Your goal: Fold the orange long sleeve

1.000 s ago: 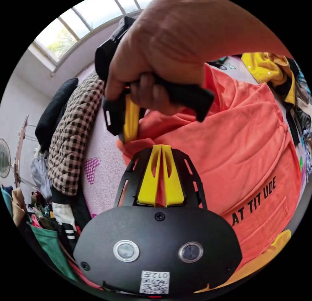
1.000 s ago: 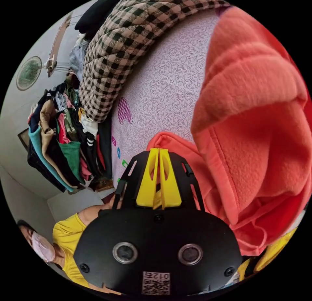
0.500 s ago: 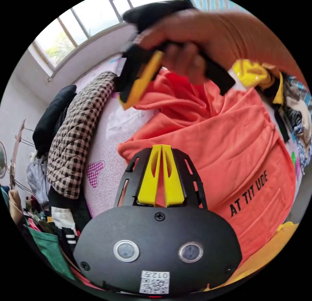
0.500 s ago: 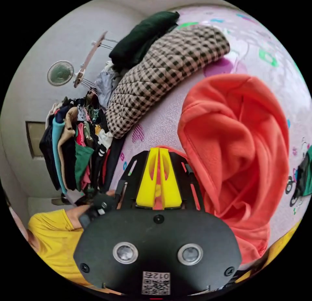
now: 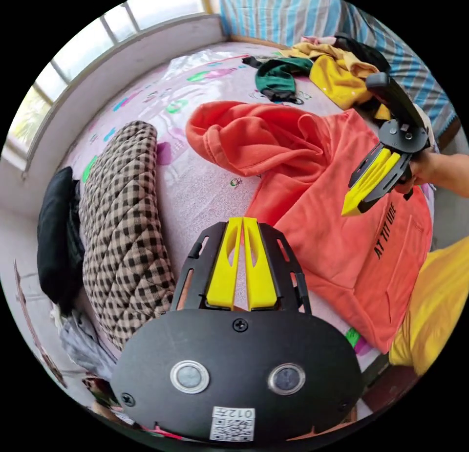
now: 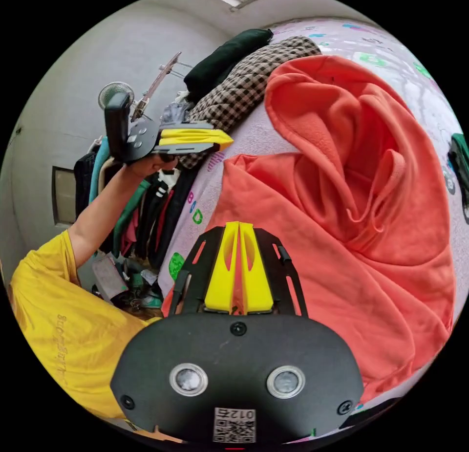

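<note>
Fabric of the orange long sleeve (image 5: 337, 212) lies spread on the bed (image 5: 205, 188), its hood bunched toward the far side and its printed front facing up near the person's yellow shirt (image 5: 435, 300).

The left gripper view takes in the window (image 5: 97, 41) and the striped curtain (image 5: 312, 17). It also shows a heap of yellow and green clothes (image 5: 317, 71) past the hood, well apart from the checked quilt (image 5: 122, 227), which lies rolled beside a black bundle (image 5: 53, 247) at the bed's edge. The right gripper view instead looks along the garment toward a wall, where a rack of hanging clothes (image 6: 137, 203) and a fan (image 6: 115, 90) stand, and it shows the person's raised arm and yellow sleeve (image 6: 63, 320).

The left hand-held gripper (image 5: 243, 222) has its yellow jaws pressed together with only a thin slit between them. It hangs above the bedsheet just beside the garment's edge, holding nothing. In the right gripper view it (image 6: 227, 140) is held up in the air near the quilt, jaws together and empty.

The right hand-held gripper (image 6: 238, 226) also has its jaws drawn together. Orange cloth shows through the slit, but it appears to lie behind them rather than between them. In the left gripper view it (image 5: 348, 210) hovers above the garment's chest, jaws together, clear of the fabric.
</note>
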A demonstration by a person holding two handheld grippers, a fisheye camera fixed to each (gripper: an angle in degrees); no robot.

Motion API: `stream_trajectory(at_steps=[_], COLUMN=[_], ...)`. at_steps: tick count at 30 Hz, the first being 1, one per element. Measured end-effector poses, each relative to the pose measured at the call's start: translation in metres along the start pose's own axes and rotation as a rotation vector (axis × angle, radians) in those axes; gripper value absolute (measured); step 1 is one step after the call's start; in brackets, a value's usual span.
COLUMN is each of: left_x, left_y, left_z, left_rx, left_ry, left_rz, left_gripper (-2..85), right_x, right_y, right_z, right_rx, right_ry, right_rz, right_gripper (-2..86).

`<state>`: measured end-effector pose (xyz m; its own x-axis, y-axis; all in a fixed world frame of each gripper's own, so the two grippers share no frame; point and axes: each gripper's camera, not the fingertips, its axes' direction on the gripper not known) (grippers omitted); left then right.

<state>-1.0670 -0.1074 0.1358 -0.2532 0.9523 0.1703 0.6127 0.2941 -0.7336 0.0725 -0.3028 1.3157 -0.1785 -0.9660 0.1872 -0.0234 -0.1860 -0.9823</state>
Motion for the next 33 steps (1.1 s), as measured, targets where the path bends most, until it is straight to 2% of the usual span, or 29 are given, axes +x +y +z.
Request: stream_trajectory(at_steps=[2, 7, 9, 11, 13, 19, 21, 25, 27, 29, 31, 33], left_x=[-0.002, 0.001, -0.001, 0.002, 0.002, -0.003, -0.013, -0.05, -0.07, -0.086, -0.072, -0.04], left_y=[-0.025, -0.067, -0.079, -0.088, -0.089, -0.103, -0.106, -0.093, -0.076, -0.044, -0.023, -0.011], left_z=[0.014, 0.062, 0.078, 0.11, 0.129, 0.155, 0.158, 0.152, 0.139, 0.11, 0.081, 0.064], left_rx=[-0.068, -0.191, -0.213, -0.371, -0.46, -0.495, -0.5, -0.438, -0.403, -0.346, -0.199, -0.072], left_ry=[0.096, 0.043, 0.099, 0.116, 0.111, 0.115, 0.13, 0.209, 0.155, 0.017, 0.076, 0.157], left_rz=[0.125, 0.243, 0.27, 0.363, 0.419, 0.424, 0.361, 0.065, -0.131, -0.393, -0.46, -0.435], left_gripper=[-0.1, -0.1, -0.2, -0.2, -0.2, -0.2, -0.2, -0.1, -0.2, -0.2, -0.2, -0.2], right_x=[-0.012, -0.013, -0.013, -0.011, -0.008, -0.014, -0.019, -0.032, -0.042, -0.061, -0.073, -0.08], right_y=[-0.002, -0.004, -0.005, -0.005, -0.005, -0.004, -0.004, -0.002, -0.003, -0.004, -0.006, -0.007], right_z=[0.015, 0.033, 0.034, 0.038, 0.036, 0.037, 0.04, 0.043, 0.046, 0.054, 0.059, 0.062], right_rx=[-0.048, -0.106, -0.116, -0.143, -0.139, -0.108, -0.101, -0.096, -0.108, -0.138, -0.156, -0.166], right_ry=[-0.007, 0.128, 0.135, 0.223, 0.228, 0.307, 0.322, 0.348, 0.387, 0.474, 0.529, 0.553], right_rz=[-0.057, -0.066, -0.074, -0.05, -0.032, 0.022, 0.034, 0.045, 0.027, -0.033, -0.053, -0.041], right_gripper=[0.7, 0.6, 0.6, 0.4, 0.2, -0.1, -0.1, -0.1, 0.0, 0.1, 0.2, 0.3])
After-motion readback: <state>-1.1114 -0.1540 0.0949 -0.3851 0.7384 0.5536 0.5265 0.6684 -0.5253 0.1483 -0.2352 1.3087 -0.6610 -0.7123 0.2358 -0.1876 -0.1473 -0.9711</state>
